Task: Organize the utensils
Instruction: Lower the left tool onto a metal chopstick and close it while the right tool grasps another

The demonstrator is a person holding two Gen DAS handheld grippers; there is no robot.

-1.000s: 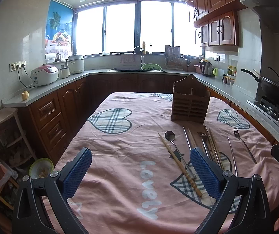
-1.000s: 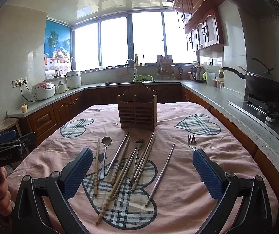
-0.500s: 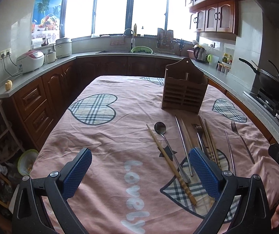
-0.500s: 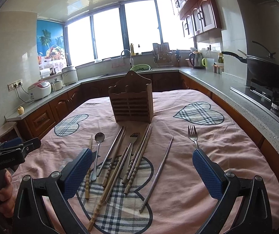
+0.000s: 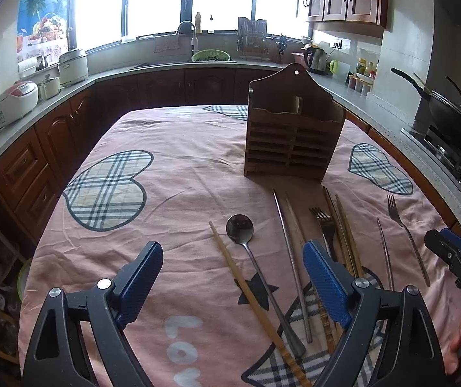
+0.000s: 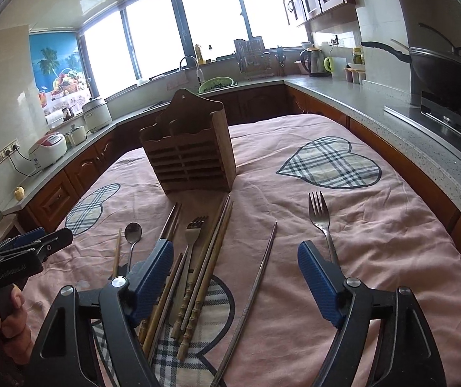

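Note:
A slatted wooden utensil holder [image 5: 291,142] [image 6: 191,158] stands upright mid-table. In front of it lie a spoon [image 5: 239,228] [image 6: 133,233], a single wooden chopstick [image 5: 246,290], a metal chopstick [image 5: 290,251], a fork [image 5: 322,222] [image 6: 193,232], paired wooden chopsticks [image 6: 211,258], another metal chopstick [image 6: 259,277] and a second fork [image 6: 319,213] [image 5: 401,222]. My left gripper [image 5: 232,245] hovers over the spoon and wooden chopstick, its jaws closing with nothing touching the pads. My right gripper [image 6: 235,246] hovers over the chopsticks, jaws closing too, pads touching nothing.
A pink cloth with plaid hearts [image 5: 165,161] covers the table. Counters ring it: a wok on the stove [image 6: 440,67] at right, a rice cooker [image 5: 15,101] at left, a sink under the windows. A hand holds each gripper at the frame edges.
Both grippers have moved forward and tipped down, so the utensils now look larger and closer. The fingers of both stand narrower than before.

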